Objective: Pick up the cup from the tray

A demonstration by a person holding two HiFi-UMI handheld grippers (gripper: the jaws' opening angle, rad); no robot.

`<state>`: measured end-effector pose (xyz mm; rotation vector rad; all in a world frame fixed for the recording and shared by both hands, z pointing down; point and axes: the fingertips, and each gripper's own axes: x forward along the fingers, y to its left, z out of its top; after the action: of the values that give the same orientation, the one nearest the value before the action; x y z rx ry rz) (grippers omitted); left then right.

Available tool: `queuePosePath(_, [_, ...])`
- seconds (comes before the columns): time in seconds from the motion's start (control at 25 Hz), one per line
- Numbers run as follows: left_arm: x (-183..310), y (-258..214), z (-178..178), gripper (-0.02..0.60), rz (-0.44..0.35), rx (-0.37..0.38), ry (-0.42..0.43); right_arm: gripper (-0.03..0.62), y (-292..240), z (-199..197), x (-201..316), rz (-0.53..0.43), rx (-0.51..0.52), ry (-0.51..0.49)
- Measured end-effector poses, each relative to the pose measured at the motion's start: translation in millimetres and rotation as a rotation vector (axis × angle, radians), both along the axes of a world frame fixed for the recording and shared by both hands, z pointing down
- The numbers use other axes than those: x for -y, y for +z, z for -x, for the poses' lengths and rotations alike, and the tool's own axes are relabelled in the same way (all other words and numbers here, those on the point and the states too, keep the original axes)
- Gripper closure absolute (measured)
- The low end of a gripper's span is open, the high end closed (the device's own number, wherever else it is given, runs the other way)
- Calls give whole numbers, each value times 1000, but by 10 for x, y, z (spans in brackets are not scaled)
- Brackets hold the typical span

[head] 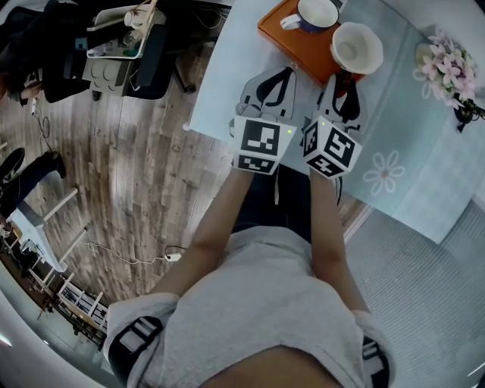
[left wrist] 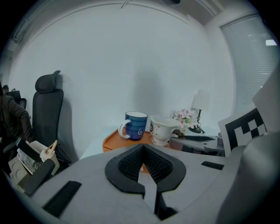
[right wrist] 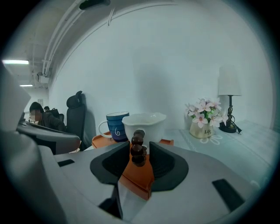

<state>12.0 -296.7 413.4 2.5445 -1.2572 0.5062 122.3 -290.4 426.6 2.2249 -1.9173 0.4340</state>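
One white cup (right wrist: 144, 124), mid-frame, looks hard, slippery and breakable, so pinch its bumpy handle (right wrist: 138, 138), which stands between the half-open, empty jaws of the right claw (right wrist: 139, 151).

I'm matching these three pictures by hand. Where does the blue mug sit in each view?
Head view: blue mug at top edge, right of centre.
Left gripper view: centre, above the jaws.
Right gripper view: left of centre, beside the white cup.
Shared landmark: orange tray under it.
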Motion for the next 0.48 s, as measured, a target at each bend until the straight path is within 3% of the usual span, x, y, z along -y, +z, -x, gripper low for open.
queuePosePath(0.48, [43,127,62,575,24,9,-19,500,78,-45,111,-2,-60,44])
